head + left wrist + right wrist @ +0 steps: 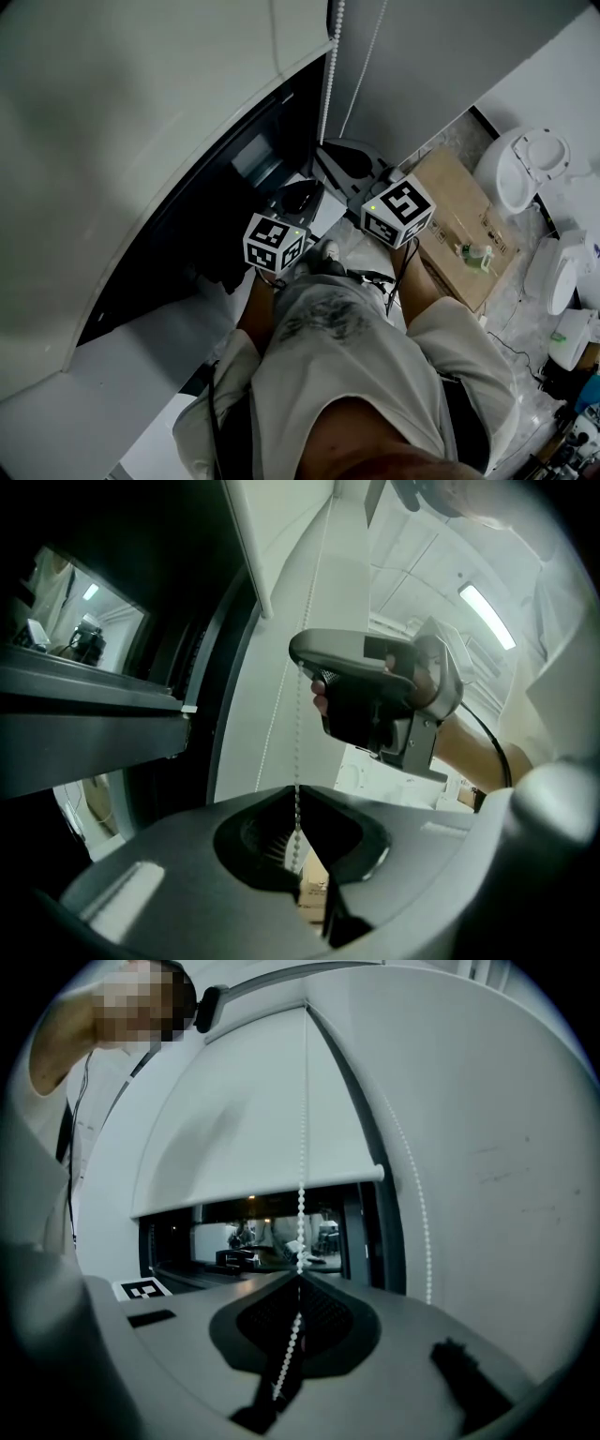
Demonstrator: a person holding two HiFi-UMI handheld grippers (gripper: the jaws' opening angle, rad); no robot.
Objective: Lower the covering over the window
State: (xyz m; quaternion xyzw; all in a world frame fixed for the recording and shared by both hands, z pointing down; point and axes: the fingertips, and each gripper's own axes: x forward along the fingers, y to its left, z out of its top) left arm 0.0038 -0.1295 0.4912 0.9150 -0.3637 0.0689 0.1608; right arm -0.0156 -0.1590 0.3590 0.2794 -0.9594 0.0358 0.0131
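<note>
The head view is dim and flat, its window [187, 234] nearly black. Both gripper views bulge and fall to black at the corners. A ceiling strip light [487, 616] glares in the left one; in the right, the blind [244, 1119] is evenly lit, the bead chain [302, 1194] crisp, near jaws soft.

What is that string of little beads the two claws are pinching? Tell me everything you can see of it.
The bead chain is a thin cord of small white balls, plastic by the look. It hangs as two strands by the partly lowered roller blind. One strand runs straight and taut down into the right claw, then on down into the left claw; both are shut on it. The other strand hangs free along the wall.
</note>
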